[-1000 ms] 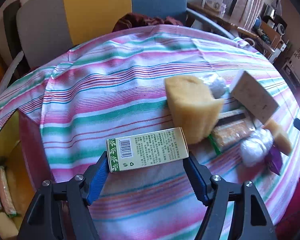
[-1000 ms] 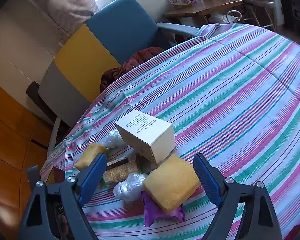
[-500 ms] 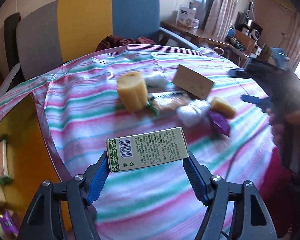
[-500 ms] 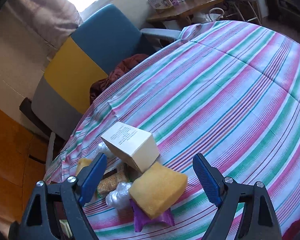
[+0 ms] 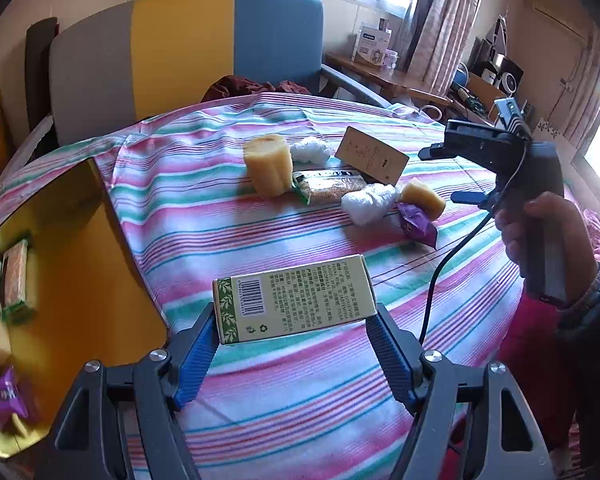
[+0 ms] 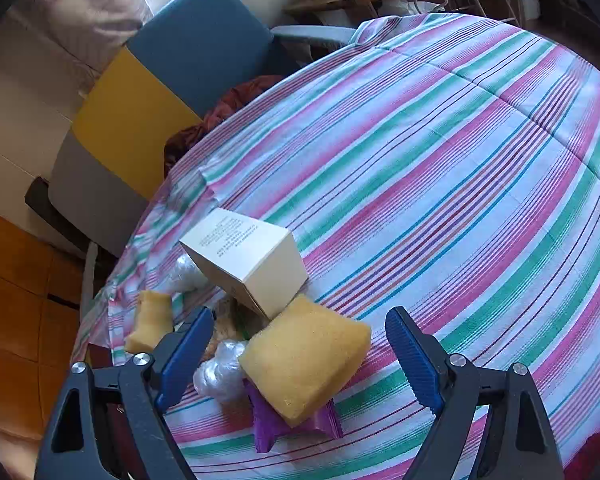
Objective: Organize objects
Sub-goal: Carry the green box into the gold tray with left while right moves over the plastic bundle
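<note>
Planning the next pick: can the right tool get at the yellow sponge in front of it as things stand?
Probably yes. The right tool is open and empty, with the yellow sponge lying between its fingers' line of approach. Nothing covers the sponge; it only rests on a purple packet.

Cluster mid-table point(image 5: 228, 240): sponge point(image 5: 269, 165) left, wad point(image 5: 310, 149) behind it, carton point(image 5: 371, 160) right. Tray point(image 5: 80, 280) off table's left edge; snack bar point(image 5: 17, 280) inside, possibly a sponge too.
</note>
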A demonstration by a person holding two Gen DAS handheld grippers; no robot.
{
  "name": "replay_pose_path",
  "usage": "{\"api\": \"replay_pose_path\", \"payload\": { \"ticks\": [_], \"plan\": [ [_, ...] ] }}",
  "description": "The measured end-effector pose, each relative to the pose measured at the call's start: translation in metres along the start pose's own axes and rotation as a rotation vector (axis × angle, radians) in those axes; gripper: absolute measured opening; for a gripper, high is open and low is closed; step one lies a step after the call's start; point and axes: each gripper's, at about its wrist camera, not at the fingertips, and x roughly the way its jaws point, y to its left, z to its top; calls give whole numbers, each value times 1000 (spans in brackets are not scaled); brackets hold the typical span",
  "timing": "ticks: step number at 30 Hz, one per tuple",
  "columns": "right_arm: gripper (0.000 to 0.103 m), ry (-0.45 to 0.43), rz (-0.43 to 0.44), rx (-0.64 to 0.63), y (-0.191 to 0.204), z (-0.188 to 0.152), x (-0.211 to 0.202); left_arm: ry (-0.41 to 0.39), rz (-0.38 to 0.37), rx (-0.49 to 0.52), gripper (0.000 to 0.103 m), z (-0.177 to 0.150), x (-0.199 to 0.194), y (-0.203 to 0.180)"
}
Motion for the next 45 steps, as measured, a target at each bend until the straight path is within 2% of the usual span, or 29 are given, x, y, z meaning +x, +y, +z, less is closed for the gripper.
{"api": "replay_pose_path", "payload": {
  "ticks": [7, 10, 12, 15, 17, 19, 21, 23, 27, 28, 29, 31, 45],
  "plan": [
    [90, 46, -15, -9, 1, -4, 10, -12, 3, -31, 74, -12, -13, 7],
    [90, 31, -17, -9, 2, -4, 7, -15, 4, -47, 74, -15, -16, 11],
    [90, -8, 12, -14, 5, -3, -1, -18, 3, -55, 74, -17, -19, 13],
    [90, -78, 131, -140, 32, -6, -18, -21, -1, -68, 74, -19, -21, 16],
    [90, -82, 154, -285, 61, -18, -19, -22, -5, -74, 74, -19, -22, 18],
    [89, -76, 113, -427, 86, -31, -13, -23, -6, -81, 74, -20, -23, 20],
    [90, -35, 62, -535, 102, -44, 2, -22, -9, -90, 74, -20, -23, 21],
    [90, 14, -1, -610, 107, -55, 20, -21, -12, -96, 74, -20, -23, 23],
    [88, 41, -147, -754, 114, -68, 50, -20, -24, -106, 74, -21, -22, 25],
    [76, 55, -162, -776, 114, -71, 55, -20, -28, -109, 74, -21, -22, 26],
    [61, 85, -165, -782, 111, -72, 60, -19, -31, -112, 74, -21, -21, 26],
    [59, 81, -166, -798, 109, -74, 58, -20, -33, -116, 74, -22, -21, 27],
    [62, 128, -150, -733, 99, -72, 60, -28, -23, -130, 74, -27, -25, 34]
  ]
}}
